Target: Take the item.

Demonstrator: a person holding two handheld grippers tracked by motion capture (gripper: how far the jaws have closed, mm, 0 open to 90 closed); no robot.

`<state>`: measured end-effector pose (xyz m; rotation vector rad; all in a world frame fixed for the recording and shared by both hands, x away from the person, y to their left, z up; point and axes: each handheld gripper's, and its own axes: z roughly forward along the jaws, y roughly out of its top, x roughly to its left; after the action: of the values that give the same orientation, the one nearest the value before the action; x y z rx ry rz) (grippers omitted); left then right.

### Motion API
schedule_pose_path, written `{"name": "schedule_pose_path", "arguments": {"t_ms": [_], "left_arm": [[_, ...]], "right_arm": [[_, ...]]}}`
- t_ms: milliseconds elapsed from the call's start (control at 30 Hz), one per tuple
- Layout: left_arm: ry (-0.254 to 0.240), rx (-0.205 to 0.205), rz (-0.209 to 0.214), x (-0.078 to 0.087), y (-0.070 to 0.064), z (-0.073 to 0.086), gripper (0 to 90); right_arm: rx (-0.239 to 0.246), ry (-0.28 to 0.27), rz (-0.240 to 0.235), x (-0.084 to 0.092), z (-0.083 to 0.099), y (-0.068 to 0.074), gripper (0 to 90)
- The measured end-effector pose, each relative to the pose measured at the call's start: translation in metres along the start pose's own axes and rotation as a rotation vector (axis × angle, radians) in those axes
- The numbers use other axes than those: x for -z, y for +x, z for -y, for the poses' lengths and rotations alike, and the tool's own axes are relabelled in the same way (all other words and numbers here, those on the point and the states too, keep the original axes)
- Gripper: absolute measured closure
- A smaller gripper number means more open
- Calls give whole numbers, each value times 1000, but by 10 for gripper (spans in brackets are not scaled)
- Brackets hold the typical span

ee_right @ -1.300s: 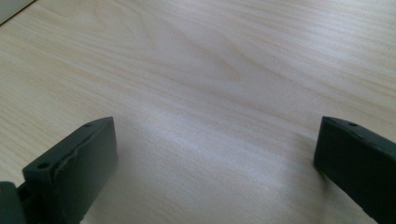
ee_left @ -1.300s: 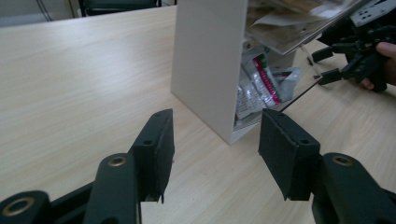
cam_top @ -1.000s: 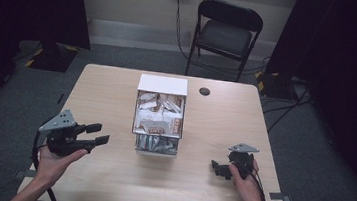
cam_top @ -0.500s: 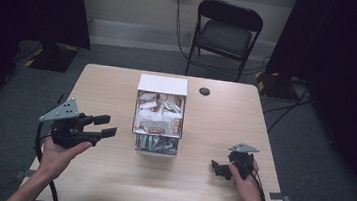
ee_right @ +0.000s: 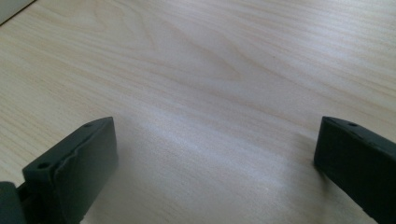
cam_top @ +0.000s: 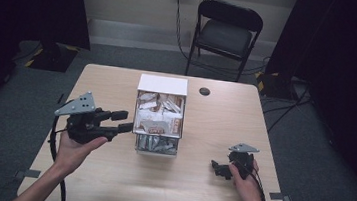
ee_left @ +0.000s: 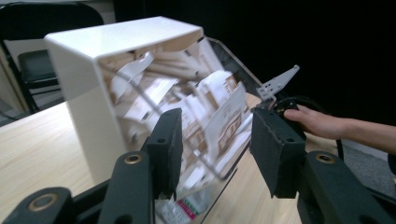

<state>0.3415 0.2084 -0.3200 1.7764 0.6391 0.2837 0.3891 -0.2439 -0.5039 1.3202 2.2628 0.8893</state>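
Note:
A clear box [cam_top: 158, 121] with a white top [cam_top: 163, 85] stands mid-table, stuffed with white and brown packets [cam_top: 158, 107]. My left gripper [cam_top: 123, 121] hovers just left of it, pointing at its side. Its jaws have just been closing, but they stay apart with nothing held between them. In the left gripper view the box [ee_left: 93, 70] and its packets [ee_left: 219, 116] lie just beyond the left gripper [ee_left: 217, 149]. My right gripper [cam_top: 218, 168] rests on the table at the front right, also seen from the left one as the right gripper [ee_left: 282, 98]. The right gripper [ee_right: 215, 158] is wide open over bare wood.
The light wooden table [cam_top: 213, 129] has a small black round disc [cam_top: 204, 91] behind the box. A black folding chair [cam_top: 226, 32] stands beyond the far edge, with cables on the floor near it.
The left gripper has lifted and moved right toward the box, and its jaws stand a little narrower. The right hand and gripper have kept still.

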Motion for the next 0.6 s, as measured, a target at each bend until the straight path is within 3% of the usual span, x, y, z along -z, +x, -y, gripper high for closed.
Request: {"name": "schedule_pose_path", "arguments": {"t_ms": [300,400,600], "left_arm": [[11,-12,50,-25,1,-13,534],[27,-32,57,-35,2,-16,537],[56,-30,82,-49,5,-17,546]], "right_arm": [[-1,1,0,0,0,0,0],[1,0,-1,0,0,0,0],[1,0,-1,0,0,0,0]]}}
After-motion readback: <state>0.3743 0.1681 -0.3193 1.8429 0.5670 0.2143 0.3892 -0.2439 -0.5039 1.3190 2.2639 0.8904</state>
